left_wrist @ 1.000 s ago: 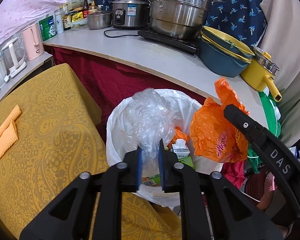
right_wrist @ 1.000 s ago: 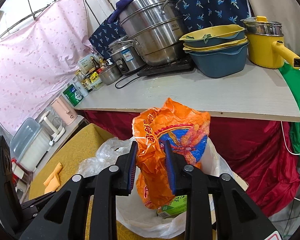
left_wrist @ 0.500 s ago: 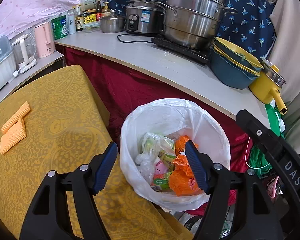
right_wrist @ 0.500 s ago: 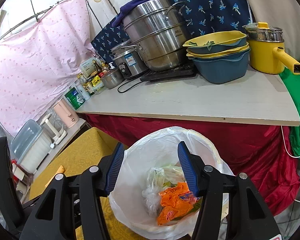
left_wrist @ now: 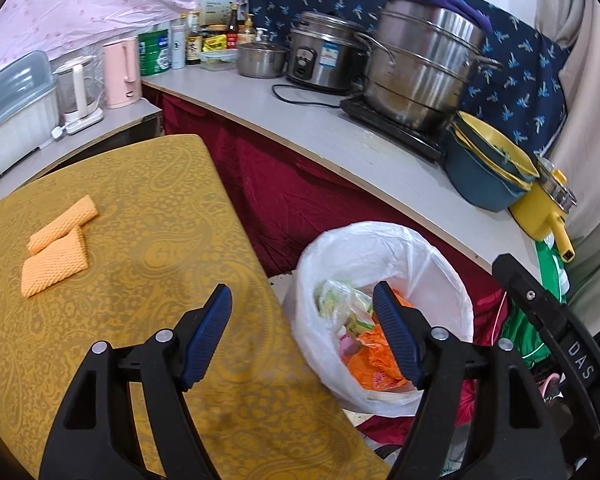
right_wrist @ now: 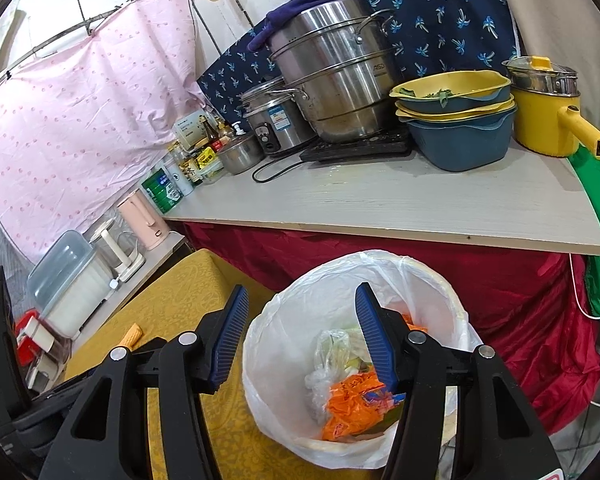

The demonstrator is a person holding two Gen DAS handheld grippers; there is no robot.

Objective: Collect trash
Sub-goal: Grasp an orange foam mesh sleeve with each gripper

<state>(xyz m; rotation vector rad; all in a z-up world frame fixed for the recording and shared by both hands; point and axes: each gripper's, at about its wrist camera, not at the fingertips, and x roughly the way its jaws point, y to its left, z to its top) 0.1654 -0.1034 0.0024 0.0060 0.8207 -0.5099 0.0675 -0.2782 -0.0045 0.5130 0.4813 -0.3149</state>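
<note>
With jaws spread and nothing between them, having just been opening, the left gripper (left_wrist: 302,336) and right gripper (right_wrist: 298,338) hang over the lined bin (right_wrist: 440,280). Orange wrapper (right_wrist: 354,404) and clear bag (right_wrist: 326,348) lie inside, below the fingertips; counter (right_wrist: 380,200) beyond.

two orange cloths (left_wrist: 58,246) on the table. one lined bin (left_wrist: 384,240). perhaps three stacked basins (right_wrist: 456,120); edges blur.
</note>
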